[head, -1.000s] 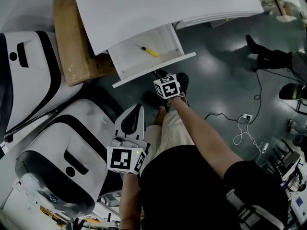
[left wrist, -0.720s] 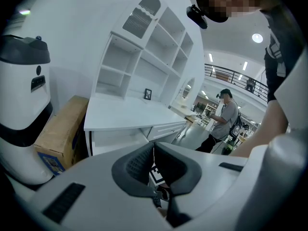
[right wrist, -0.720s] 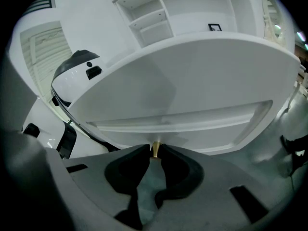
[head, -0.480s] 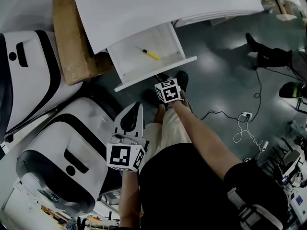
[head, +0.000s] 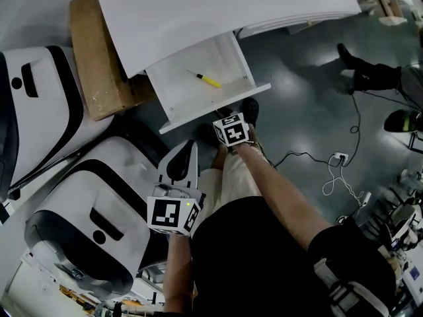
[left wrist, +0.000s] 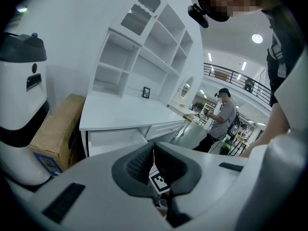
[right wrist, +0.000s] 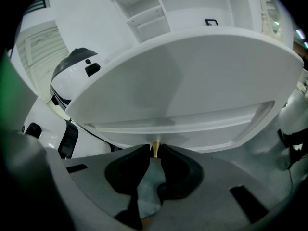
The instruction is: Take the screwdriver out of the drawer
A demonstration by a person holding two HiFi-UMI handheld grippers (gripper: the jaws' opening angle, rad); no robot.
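Yellow screwdriver (head: 207, 79) lies in white drawer (head: 180, 91); right claw (right wrist: 155, 151) grips its knob (right wrist: 155, 147), left claw (left wrist: 154, 148) closed.

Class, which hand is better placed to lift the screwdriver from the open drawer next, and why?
Probably right: the right claw is at the drawer front, gripping the knob, nearest the screwdriver. The left claw hangs back by the waist, shut.

Ceiling lamps (left wrist: 257, 38) are throwing white glare patches onto the dark glossy floor (head: 301, 88); the desk top (head: 218, 5) is shining bright. Both gripper views are bending and darkening at their edges, near jaws blurring softly.
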